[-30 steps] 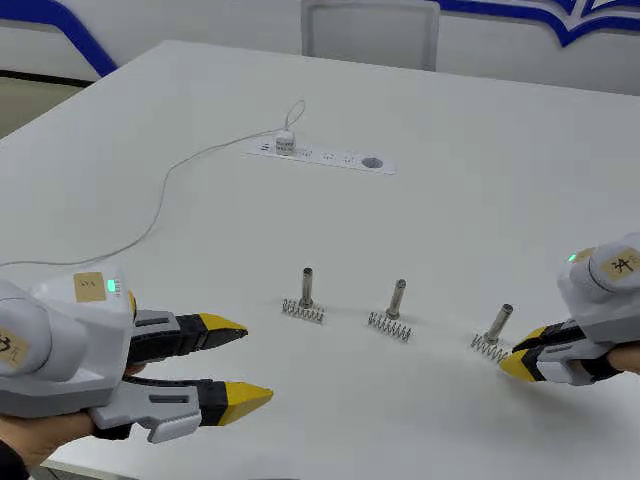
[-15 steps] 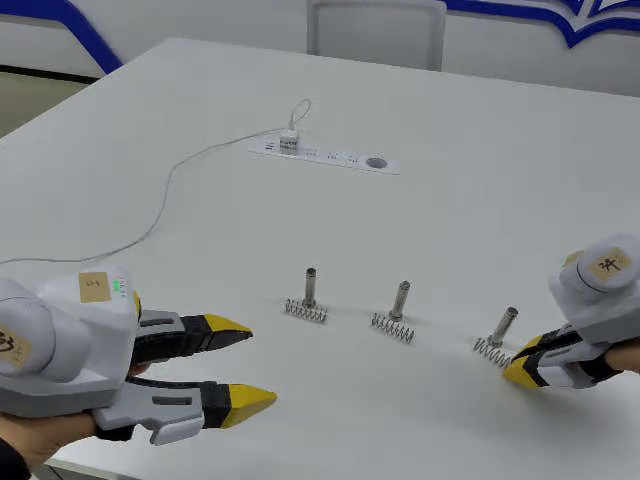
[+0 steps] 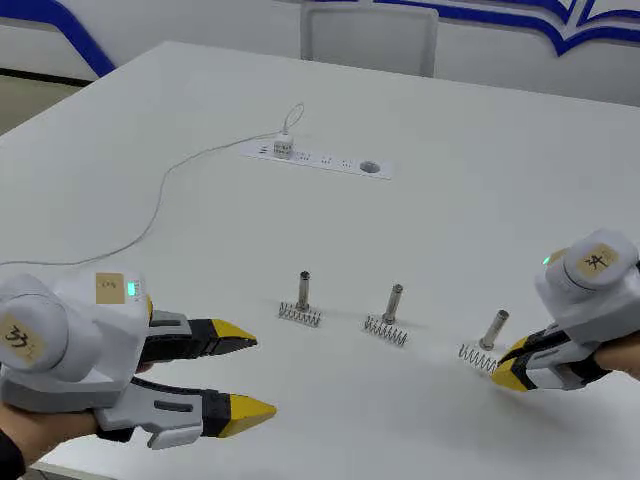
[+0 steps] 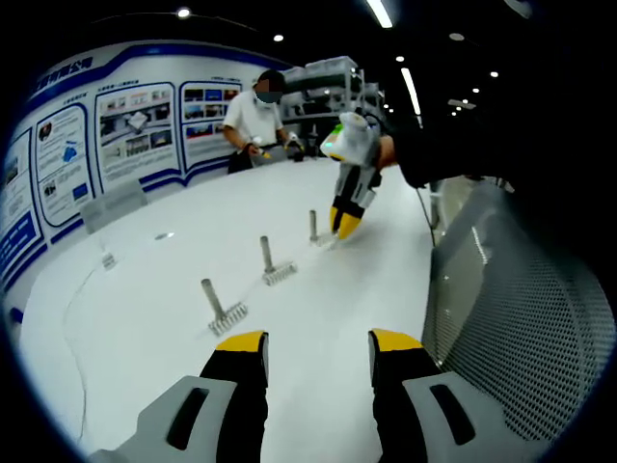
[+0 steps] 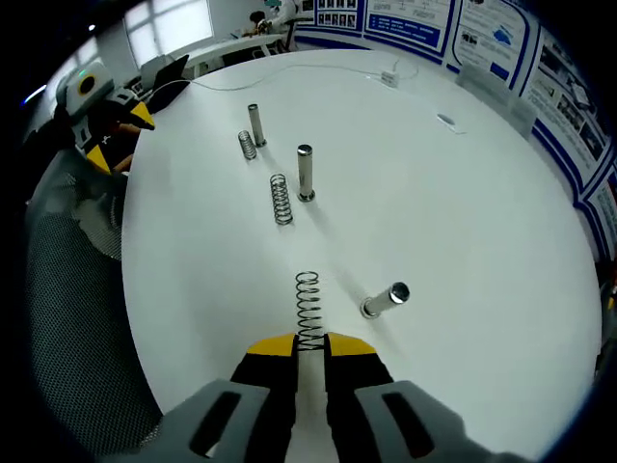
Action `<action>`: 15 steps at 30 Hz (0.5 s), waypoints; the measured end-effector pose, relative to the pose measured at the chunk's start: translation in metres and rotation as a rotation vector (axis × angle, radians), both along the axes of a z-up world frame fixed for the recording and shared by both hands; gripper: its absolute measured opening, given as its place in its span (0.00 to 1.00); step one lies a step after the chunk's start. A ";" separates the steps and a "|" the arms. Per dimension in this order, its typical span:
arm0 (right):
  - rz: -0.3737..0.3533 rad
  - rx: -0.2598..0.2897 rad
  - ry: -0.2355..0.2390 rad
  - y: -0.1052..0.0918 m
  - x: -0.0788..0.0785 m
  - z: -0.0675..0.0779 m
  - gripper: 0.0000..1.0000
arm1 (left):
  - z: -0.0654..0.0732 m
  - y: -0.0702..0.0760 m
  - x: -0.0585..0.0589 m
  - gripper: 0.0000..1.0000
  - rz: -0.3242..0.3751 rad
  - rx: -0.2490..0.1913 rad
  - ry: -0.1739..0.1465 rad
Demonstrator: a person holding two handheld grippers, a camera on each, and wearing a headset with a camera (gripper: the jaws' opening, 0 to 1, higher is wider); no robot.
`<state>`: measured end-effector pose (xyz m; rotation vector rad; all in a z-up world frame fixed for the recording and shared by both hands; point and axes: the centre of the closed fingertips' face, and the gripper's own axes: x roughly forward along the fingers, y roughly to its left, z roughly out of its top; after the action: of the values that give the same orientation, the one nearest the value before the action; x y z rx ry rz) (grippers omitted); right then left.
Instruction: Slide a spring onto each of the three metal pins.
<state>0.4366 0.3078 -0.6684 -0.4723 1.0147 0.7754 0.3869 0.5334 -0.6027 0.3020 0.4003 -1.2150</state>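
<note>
End of spring (image 5: 308, 307) between right jaws.

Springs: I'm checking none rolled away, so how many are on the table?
3. In a row on the table: left spring, middle spring, and right spring, whose end sits between the right gripper's jaws. None seems hidden.
</note>
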 end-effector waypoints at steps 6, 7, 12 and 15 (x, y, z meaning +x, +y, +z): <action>0.043 0.016 -0.012 0.020 0.000 0.014 0.11 | 0.009 -0.001 0.005 0.43 -0.042 0.021 -0.019; 0.050 0.018 -0.014 0.022 0.000 0.015 0.11 | 0.011 -0.001 0.007 0.43 -0.044 0.022 -0.025; 0.094 0.021 -0.025 0.037 -0.003 0.024 0.11 | 0.018 -0.007 0.018 0.43 -0.062 0.021 -0.046; 0.120 0.023 -0.029 0.045 -0.003 0.029 0.11 | 0.014 -0.014 0.020 0.42 -0.087 0.042 -0.051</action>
<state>0.4333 0.3525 -0.6391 -0.5268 0.9564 0.8835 0.4067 0.5192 -0.5889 0.3889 0.3719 -1.2828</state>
